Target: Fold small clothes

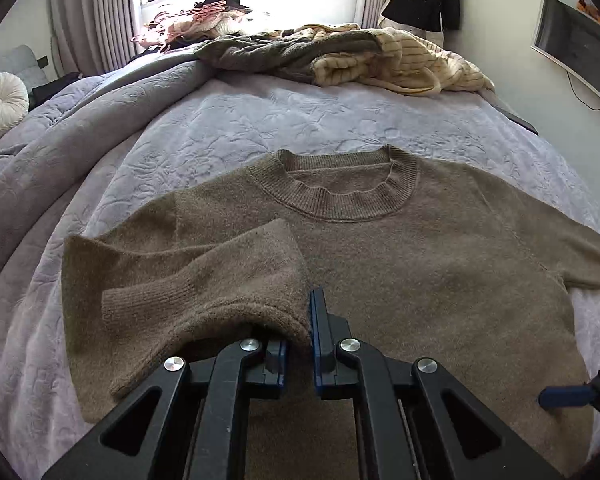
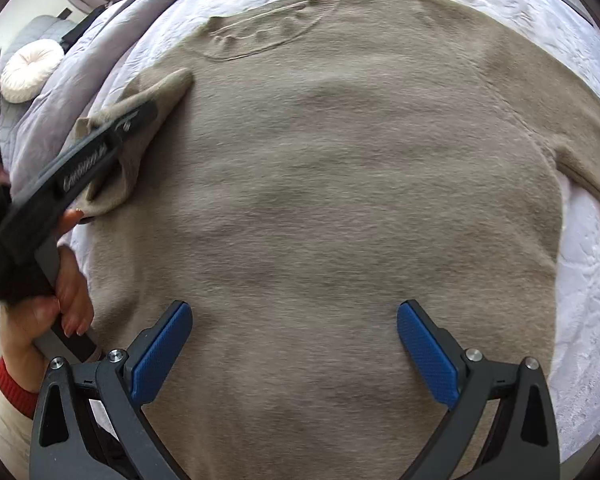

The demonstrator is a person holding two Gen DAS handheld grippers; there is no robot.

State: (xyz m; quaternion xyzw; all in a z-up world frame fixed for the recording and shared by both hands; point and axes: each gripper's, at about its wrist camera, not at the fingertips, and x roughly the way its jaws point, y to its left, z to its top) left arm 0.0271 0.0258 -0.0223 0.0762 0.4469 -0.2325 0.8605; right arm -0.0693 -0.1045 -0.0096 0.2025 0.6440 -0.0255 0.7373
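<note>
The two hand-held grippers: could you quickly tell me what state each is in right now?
Left hand-held gripper: closed on the sweater's sleeve.
Right hand-held gripper: open, holding nothing, over the sweater.

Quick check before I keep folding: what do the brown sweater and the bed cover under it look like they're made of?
Brown sweater: looks like a soft, fuzzy knit, maybe wool or a blend; ribbed collar and cuff, matte nap on the body. The left hand-held gripper is pinching its sleeve.
Bed cover: seems a plush lavender fabric, quilted or embossed with a floral pattern, slightly sheeny; fibre can't be told.
</note>
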